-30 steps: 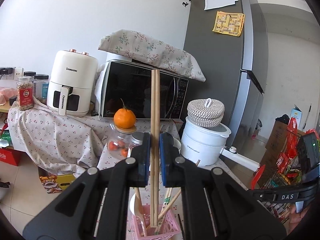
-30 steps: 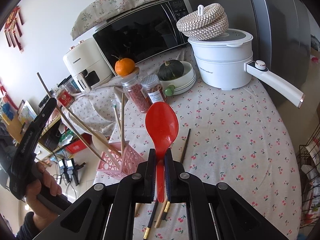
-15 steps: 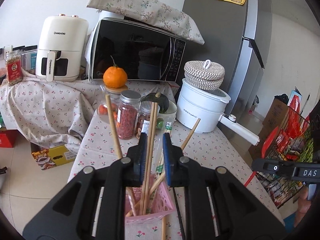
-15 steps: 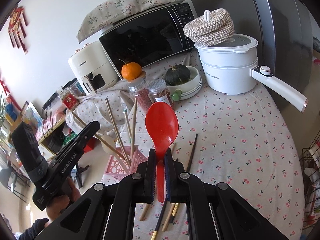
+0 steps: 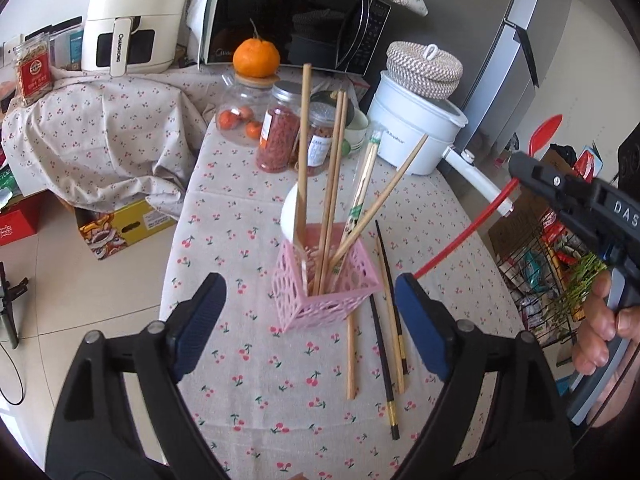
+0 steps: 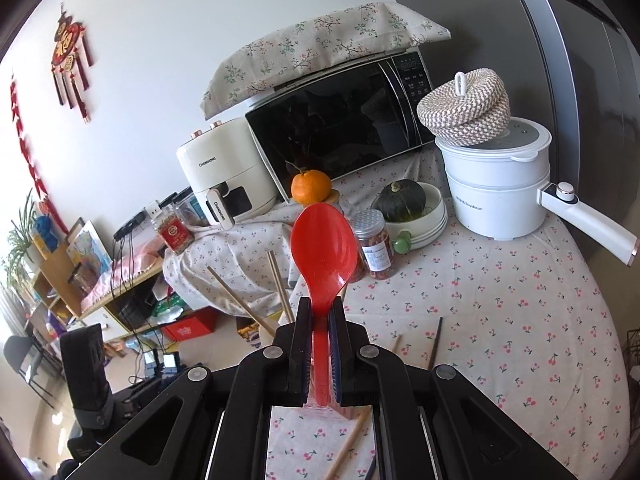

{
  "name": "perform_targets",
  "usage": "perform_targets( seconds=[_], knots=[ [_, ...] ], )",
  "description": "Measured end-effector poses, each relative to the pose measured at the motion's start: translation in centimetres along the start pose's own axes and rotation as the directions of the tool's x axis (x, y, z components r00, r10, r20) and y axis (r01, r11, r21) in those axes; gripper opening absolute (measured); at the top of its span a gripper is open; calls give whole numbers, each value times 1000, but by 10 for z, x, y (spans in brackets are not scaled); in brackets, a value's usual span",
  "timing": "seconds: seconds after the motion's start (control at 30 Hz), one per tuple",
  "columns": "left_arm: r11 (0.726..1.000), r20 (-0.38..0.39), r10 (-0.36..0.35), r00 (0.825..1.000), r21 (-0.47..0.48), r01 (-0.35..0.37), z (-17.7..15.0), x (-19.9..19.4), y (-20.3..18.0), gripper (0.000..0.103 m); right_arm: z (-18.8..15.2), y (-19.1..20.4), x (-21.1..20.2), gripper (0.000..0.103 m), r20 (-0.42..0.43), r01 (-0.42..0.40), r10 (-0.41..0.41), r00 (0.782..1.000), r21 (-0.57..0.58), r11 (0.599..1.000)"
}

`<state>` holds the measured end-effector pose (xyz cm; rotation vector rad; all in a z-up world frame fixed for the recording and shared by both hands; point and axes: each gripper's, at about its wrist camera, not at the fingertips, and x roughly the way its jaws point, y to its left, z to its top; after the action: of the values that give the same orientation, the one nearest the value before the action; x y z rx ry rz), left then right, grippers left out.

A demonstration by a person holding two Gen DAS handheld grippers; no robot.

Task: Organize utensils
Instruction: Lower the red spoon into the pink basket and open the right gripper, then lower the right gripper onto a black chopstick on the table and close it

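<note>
Pink plastic basket (image 5: 326,280) sat on the cherry-print tablecloth (image 5: 248,360), and I counted five wooden chopsticks (image 5: 303,152) standing in it, plus one in a printed paper sleeve (image 5: 362,196) and a white spoon (image 5: 294,212) leaning at the back. My left gripper (image 5: 308,320) hung just above and short of the basket with its jaws spread wide, holding nothing. Three loose chopsticks (image 5: 386,344) lay flat on the cloth just right of the basket: one plain wood, one black, one wood with a dark tip.

My right gripper (image 6: 320,344) was pinched tight on the handle of one red spoon (image 6: 323,240), bowl pointing up and away, held in the air off the table's right side, well apart from the basket.

Further back I could see two jars (image 5: 280,136) with red stuff inside, one orange (image 5: 256,58) on a third jar, one white pot (image 6: 492,184), one microwave (image 5: 296,16).
</note>
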<state>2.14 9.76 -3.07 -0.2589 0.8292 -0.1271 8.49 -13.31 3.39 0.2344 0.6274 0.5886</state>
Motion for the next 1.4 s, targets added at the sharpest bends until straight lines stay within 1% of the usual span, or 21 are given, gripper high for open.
perform_targets(
  seconds=[0.13,0.27,0.47,0.6,0.67,0.73,0.8,0.83,0.87,0.9,0.93,1.0,1.13,1.3,1.4],
  knots=[
    [999,-71,48,996,2,-48,-9,6,11,89,-1,10,9,8,21,-5,5,1000,-10,1000],
    [996,-79,88,993,16,-87,-11,4,18,89,-5,19,25,8,34,27,-26,999,-47,999],
    [997,-87,76,993,4,-76,-11,3,23,90,-15,27,50,8,-3,75,-76,997,-95,993],
    [997,-86,78,993,6,-77,-10,3,23,90,-21,28,62,8,-26,78,-82,996,-111,991],
    [997,-87,81,993,8,-81,-10,4,22,90,-23,26,67,10,-43,61,-66,997,-108,992],
    [996,-82,92,992,15,-91,-10,4,20,90,-24,22,68,18,-64,36,-42,997,-84,996],
    [994,-75,104,992,33,-101,-10,3,16,90,-23,21,64,24,-61,19,-23,998,-68,997],
    [993,-70,110,991,43,-107,-10,3,14,91,-21,20,61,30,-54,18,-22,998,-69,997],
    [992,-66,117,991,53,-114,-10,3,11,91,-20,20,57,34,-43,19,-22,999,-72,997],
    [991,-63,122,991,63,-118,-11,2,9,91,-19,20,52,42,-31,21,-23,999,-74,997],
    [990,-61,127,990,74,-122,-11,3,7,91,-18,20,48,45,-20,21,-23,1000,-73,997],
    [987,-60,134,989,93,-128,-12,4,2,93,-16,17,40,48,-9,20,-20,1000,-71,997],
    [985,-60,131,990,117,-124,-15,6,-6,97,-15,6,29,61,-4,43,-43,999,-69,997],
    [982,-51,137,989,140,-129,-17,9,-14,102,-20,-11,22,70,-27,84,-86,996,-76,994],
    [981,-55,134,989,147,-125,-18,12,-17,102,-25,-23,22,78,-48,118,-122,991,-92,989]
  ],
)
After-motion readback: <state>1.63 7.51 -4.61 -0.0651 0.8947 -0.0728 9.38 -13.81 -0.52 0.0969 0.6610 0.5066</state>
